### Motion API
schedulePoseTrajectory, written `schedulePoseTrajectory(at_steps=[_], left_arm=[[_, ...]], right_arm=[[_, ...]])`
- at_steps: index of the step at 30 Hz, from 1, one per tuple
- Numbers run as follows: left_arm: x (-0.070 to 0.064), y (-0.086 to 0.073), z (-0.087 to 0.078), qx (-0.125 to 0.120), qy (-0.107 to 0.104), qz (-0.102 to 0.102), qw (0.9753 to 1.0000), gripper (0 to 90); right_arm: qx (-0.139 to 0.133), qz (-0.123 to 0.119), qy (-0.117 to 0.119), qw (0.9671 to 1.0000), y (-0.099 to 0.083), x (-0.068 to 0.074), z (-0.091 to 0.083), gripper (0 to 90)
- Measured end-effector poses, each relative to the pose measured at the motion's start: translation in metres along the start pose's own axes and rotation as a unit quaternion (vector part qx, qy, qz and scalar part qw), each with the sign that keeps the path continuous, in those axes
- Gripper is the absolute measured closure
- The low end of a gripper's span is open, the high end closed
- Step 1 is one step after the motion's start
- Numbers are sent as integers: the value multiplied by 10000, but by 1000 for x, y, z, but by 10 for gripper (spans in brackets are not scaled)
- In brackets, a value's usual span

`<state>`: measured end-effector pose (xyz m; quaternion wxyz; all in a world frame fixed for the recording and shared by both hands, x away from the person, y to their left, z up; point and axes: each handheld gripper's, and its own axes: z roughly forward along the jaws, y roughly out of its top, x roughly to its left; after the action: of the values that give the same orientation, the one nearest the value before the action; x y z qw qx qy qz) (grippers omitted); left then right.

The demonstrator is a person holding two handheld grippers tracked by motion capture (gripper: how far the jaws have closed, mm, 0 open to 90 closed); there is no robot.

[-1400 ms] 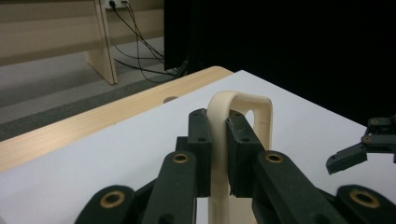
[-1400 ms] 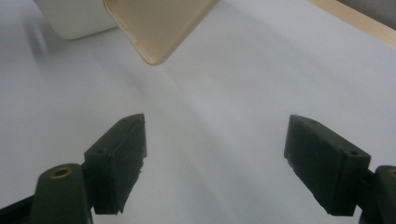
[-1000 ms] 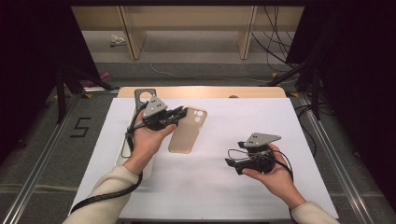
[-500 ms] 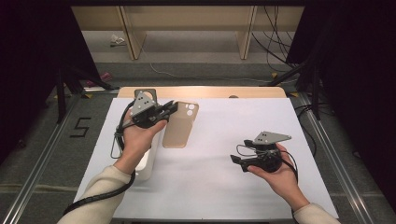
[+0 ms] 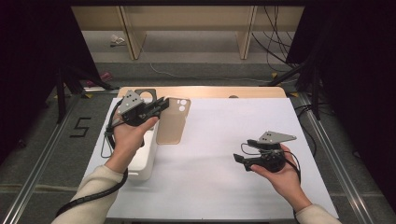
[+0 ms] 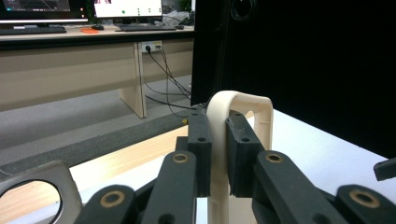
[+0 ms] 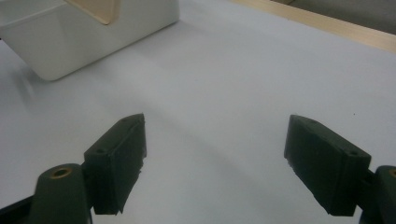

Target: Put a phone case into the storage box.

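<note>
My left gripper (image 5: 162, 105) is shut on the long edge of a beige phone case (image 5: 172, 127) and holds it above the white sheet at the far left. In the left gripper view the case's rim (image 6: 218, 121) stands upright, pinched between the two jaws of that gripper (image 6: 218, 142). My right gripper (image 5: 241, 161) is held low over the sheet at the right, open, with nothing between its jaws. The right gripper view shows this gripper (image 7: 215, 163) with bare sheet between the jaws and a corner of the case (image 7: 99, 10) far off.
A white rectangular tray (image 5: 144, 161) lies under my left forearm, and its wall (image 7: 93, 35) is seen from the right gripper. A dark grey plate with a round hole (image 5: 145, 94) lies at the table's far left edge. White sheet (image 5: 219, 126) covers the wooden table (image 5: 243, 92).
My left gripper has carried the phone case leftward and a little farther back, over the tray's far end. The right gripper has drifted slightly to the right and stays open.
</note>
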<state>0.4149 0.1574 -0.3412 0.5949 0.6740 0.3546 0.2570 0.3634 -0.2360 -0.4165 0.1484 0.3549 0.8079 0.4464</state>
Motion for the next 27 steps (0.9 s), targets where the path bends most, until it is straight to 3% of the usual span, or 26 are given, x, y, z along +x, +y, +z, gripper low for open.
schedulePoseTrajectory(at_steps=[27], left_arm=[[28,2,-21,-93,273,-120,9995,816]], right_arm=[[-148,138,-175,9996,-5,-7,-16,217]])
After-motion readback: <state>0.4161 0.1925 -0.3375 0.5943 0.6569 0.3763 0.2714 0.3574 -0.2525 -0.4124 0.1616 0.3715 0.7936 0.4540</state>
